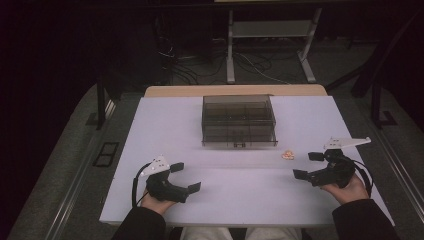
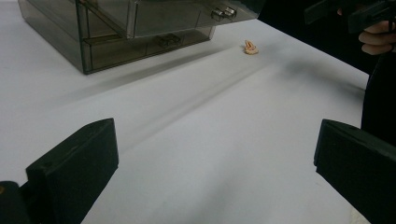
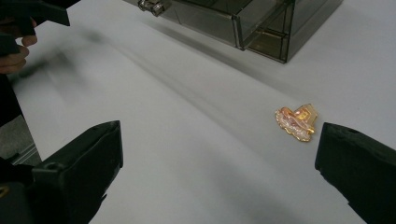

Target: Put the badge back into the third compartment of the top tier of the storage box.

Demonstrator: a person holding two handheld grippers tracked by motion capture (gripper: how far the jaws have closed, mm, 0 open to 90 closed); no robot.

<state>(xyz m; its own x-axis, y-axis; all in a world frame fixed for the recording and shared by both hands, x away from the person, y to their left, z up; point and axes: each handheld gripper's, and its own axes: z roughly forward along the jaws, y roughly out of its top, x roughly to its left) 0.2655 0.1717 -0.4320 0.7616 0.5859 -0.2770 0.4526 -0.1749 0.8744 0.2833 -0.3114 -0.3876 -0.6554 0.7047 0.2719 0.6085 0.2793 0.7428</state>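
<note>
A smoky clear plastic drawer box point(image 1: 239, 120) stands at the middle back of the white table point(image 1: 235, 200); its front corner shows in the left gripper view point(image 2: 116, 32) and in the right gripper view point(image 3: 261, 23). A small pink-and-gold sparkly trinket point(image 1: 287, 155) lies on the table right of the box's front point(image 2: 251, 47) point(image 3: 297, 121). My left gripper point(image 1: 185, 177) rests open near the front left with nothing between its jaws. My right gripper point(image 1: 309, 165) is open at the front right, the trinket lying just beyond its far jaw.
Desk legs and cables point(image 1: 260, 60) stand on the dark floor beyond the table. The table's wooden back edge point(image 1: 235, 90) shows behind the box. The person's hands and dark sleeves point(image 1: 367, 217) come in at the near edge.
</note>
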